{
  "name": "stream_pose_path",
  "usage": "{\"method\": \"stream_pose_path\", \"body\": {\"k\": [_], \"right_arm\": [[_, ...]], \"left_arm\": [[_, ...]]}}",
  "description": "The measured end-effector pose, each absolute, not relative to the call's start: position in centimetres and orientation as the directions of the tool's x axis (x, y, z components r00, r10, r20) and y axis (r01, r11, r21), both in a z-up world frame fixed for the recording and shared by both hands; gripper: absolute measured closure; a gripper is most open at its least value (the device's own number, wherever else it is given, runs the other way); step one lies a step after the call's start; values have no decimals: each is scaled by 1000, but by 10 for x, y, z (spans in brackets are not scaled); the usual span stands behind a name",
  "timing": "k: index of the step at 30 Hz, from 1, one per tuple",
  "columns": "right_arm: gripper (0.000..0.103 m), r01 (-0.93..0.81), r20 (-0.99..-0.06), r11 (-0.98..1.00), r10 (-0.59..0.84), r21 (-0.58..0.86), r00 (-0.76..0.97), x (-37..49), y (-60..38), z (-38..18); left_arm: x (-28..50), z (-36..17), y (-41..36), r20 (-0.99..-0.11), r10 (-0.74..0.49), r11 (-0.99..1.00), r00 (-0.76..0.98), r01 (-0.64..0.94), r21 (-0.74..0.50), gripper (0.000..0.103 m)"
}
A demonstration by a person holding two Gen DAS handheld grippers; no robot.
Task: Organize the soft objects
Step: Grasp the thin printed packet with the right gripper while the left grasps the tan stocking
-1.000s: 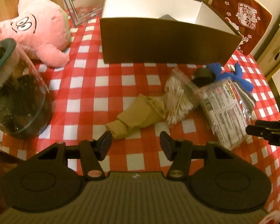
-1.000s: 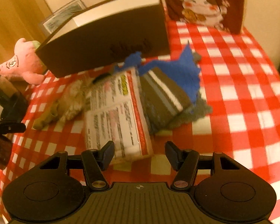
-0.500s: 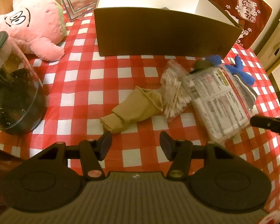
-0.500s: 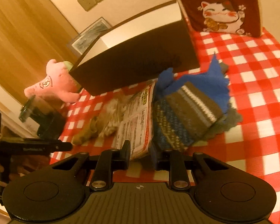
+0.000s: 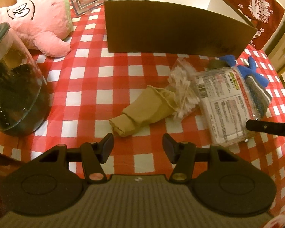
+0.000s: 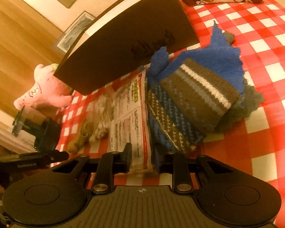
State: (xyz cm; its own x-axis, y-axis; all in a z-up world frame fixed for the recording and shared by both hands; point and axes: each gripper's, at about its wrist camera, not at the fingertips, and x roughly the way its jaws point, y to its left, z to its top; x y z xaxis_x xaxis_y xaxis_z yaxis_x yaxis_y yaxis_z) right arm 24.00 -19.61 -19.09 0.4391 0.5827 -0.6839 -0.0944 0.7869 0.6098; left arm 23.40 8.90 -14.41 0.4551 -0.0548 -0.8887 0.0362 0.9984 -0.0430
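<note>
The printed text on the clear plastic packet (image 5: 223,105) is too small and blurred to read in either view, and in the right wrist view its near end disappears behind the right gripper (image 6: 142,158), so how much of it sits between the fingers cannot be told. The brown box (image 5: 172,31) hides its own contents behind the near wall in the upper centre of the frame. The pink plush (image 5: 36,19) runs off the upper left edge. The glass jar (image 5: 13,87) is cut by the left edge, its dark contents unclear. The red cushion (image 5: 256,13) is clipped at the upper right. The lettering on the box front (image 6: 152,45) is smeared
</note>
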Motion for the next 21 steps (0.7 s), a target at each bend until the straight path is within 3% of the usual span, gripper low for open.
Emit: {"method": "stream_pose_path", "body": {"k": [2,16,21], "right_arm": [[98,-131,-682,794,582,593,442,239,-194,-187],[102,-295,-696,865,501,405,514,229,-166,-100],[102,-336,-724,877,475,343,500,228,-156,-94]], "left_arm": [[236,-146,91,-889,-53,998,455,38,-40,49],[250,-155,87,-878,-64,986,475,169,19,49],[264,-161,81,-879,-88,975,469,220,20,49]]}}
